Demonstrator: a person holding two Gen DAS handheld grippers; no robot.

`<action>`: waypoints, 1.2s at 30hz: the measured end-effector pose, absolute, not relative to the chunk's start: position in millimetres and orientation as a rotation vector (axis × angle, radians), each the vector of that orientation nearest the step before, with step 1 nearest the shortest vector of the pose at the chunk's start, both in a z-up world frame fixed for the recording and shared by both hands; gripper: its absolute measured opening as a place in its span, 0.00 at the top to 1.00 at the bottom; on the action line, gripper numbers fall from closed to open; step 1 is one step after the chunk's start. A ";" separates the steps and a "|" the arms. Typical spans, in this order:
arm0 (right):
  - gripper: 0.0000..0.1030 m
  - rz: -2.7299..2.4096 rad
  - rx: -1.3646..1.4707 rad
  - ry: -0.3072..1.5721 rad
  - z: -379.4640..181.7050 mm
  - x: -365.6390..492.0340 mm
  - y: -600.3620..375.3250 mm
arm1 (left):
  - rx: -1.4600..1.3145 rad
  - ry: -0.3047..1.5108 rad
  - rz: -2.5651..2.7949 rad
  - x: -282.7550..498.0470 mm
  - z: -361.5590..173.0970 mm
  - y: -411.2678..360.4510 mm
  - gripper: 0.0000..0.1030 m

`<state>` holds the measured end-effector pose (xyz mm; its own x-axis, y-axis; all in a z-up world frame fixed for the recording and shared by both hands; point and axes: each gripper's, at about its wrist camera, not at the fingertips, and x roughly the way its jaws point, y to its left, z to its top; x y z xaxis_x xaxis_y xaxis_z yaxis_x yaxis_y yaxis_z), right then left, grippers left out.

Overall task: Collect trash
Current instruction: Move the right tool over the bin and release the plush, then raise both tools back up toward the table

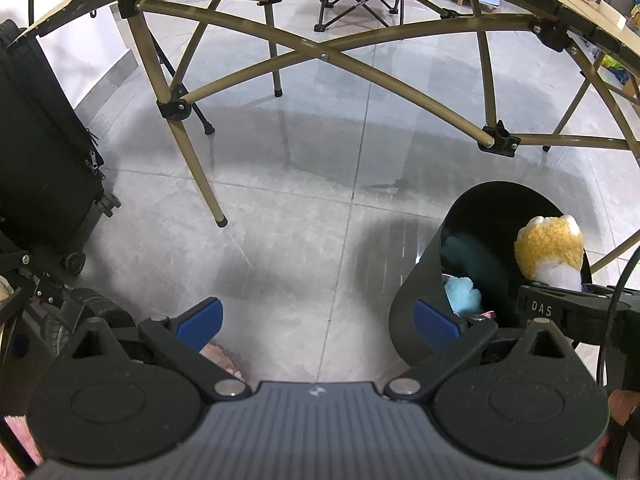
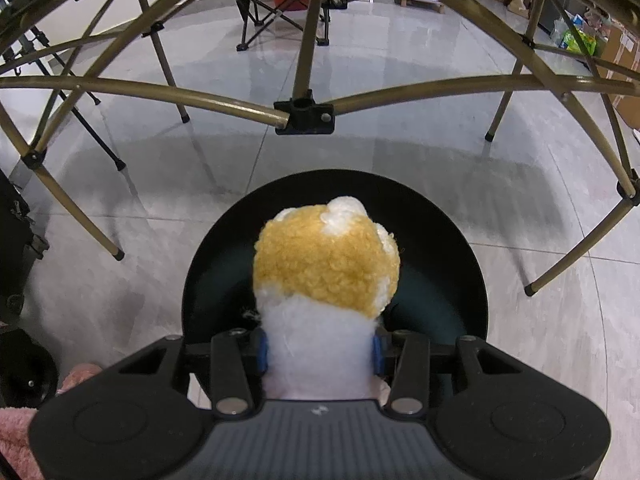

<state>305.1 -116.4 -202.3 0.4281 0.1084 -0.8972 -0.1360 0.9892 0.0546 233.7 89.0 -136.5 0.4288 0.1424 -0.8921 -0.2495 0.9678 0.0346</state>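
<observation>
The grey tiled floor (image 1: pixel 280 200) fills most of both views, crossed by pale grout lines. Over it arches the folding counter (image 1: pixel 60 12), its tan slatted top curving along the twelve o'clock edge of the left wrist view and its brass-coloured legs and cross-braces (image 2: pixel 304 112) spreading from nine to three o'clock. A black wheeled case (image 1: pixel 44 152) stands at nine o'clock in the left wrist view, and a folding camp chair (image 1: pixel 360 0) sits far off at twelve o'clock.

The black round bin (image 2: pixel 460 264) stands on the floor; in the left wrist view it lies at four o'clock, in the right wrist view at the centre. A light blue fluffy piece (image 1: pixel 464 294) lies inside it.

The right tool (image 2: pixel 320 350) is clenched on a white and golden-yellow plush item (image 2: pixel 326 264), its blue pads pressing the white lower part on both sides. The plush item hangs over the bin's mouth, within the ring of the rim.

The left tool (image 1: pixel 318 320) is released, jaws spread wide over bare floor, its right finger just before the bin's wall.
</observation>
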 end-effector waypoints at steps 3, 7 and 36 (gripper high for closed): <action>0.58 0.154 -0.025 1.127 -205.0 307.8 -116.3 | -0.106 1.105 0.245 234.9 -137.7 89.0 0.00; 0.58 0.161 -0.023 1.131 -205.4 308.3 -117.2 | -0.103 1.109 0.245 236.0 -138.9 88.1 0.00; 0.00 0.111 -0.021 1.111 -201.6 305.6 -134.2 | -0.095 1.113 0.232 236.2 -139.6 84.9 0.00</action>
<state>305.6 -134.2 -201.7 0.4391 0.0792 -0.8949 -0.0999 0.9942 0.0390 236.2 84.9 -139.6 0.4212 0.1376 -0.8965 -0.2322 0.9719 0.0401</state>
